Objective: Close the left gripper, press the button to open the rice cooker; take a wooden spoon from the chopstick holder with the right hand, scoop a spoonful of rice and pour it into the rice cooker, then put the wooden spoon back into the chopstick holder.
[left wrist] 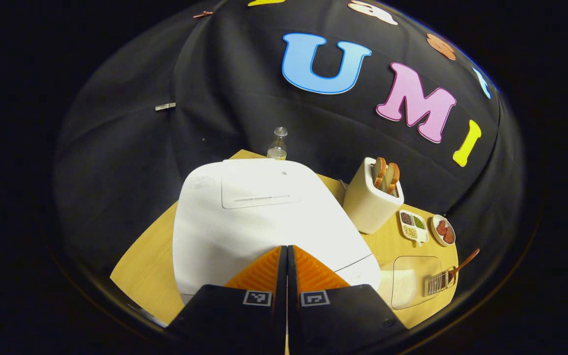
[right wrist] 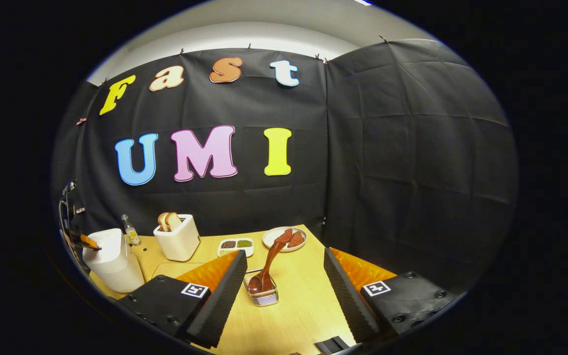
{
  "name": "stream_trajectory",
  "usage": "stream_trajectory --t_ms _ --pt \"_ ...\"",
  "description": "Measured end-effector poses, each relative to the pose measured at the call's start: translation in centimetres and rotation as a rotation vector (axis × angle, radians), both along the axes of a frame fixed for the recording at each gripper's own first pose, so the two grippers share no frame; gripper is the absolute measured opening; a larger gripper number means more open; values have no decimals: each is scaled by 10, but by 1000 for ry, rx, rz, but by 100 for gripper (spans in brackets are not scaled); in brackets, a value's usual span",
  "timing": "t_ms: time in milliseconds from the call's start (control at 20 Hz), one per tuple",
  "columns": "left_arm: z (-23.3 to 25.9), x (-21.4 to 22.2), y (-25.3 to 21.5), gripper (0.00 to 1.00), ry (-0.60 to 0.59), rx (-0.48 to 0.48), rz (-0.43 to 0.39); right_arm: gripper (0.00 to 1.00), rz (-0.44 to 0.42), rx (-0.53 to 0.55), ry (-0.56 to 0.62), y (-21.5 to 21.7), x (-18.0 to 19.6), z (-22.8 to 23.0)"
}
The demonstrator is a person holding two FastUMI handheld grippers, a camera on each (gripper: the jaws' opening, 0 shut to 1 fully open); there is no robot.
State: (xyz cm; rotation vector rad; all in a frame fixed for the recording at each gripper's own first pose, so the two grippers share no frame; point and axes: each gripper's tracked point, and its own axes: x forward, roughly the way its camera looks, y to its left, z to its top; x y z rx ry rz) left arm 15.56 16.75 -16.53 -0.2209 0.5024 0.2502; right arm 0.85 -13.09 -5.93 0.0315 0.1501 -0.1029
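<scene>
Black cloth [right wrist: 412, 148] hung creased on every side, pinned along its top edge by small clips [right wrist: 249, 47]. Above it ran a pale strip of wall [right wrist: 264, 29]. Ahead of the fingers stretched a light wooden table [right wrist: 298, 296], brightly lit against the dark booth.

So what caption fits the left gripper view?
Shut left gripper poised over the closed white rice cooker on the wooden table.
</scene>
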Motion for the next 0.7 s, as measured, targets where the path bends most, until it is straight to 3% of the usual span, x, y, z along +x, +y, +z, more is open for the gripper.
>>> stream_trajectory --t_ms 150,300,500,700 --pt "18 -3 -2 7 -38 33 36 97 -18 18 11 -18 2 -5" --pt "67 -8 -2 7 -147 137 76 97 -23 21 12 -33 12 -8" --pt "129 -29 -19 6 -292 236 107 96 31 27 21 -36 30 -14" --pt "151 -57 -57 7 -383 252 84 96 91 21 1 -32 55 -14"
